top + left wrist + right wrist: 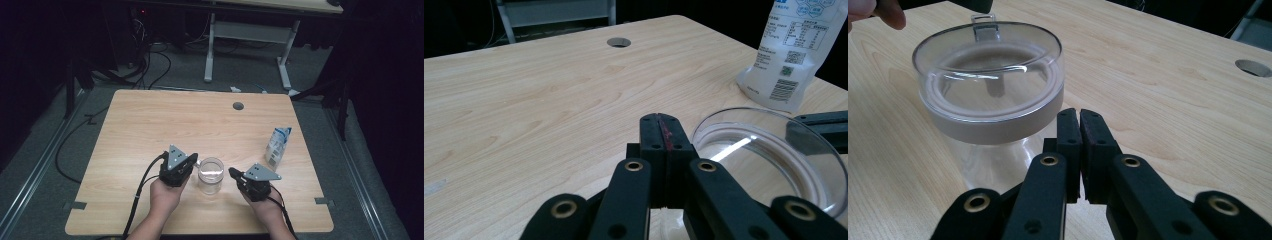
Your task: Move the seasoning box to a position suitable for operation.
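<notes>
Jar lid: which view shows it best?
The right gripper view: the clear lid with its grey band and tab sits whole and close on the jar. The left gripper view shows part of its top, cut off behind the fingers. The high view shows it small, from above.

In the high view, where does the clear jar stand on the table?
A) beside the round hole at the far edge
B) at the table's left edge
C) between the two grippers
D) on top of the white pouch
C: the clear jar stands between the left gripper and the right gripper.
</notes>
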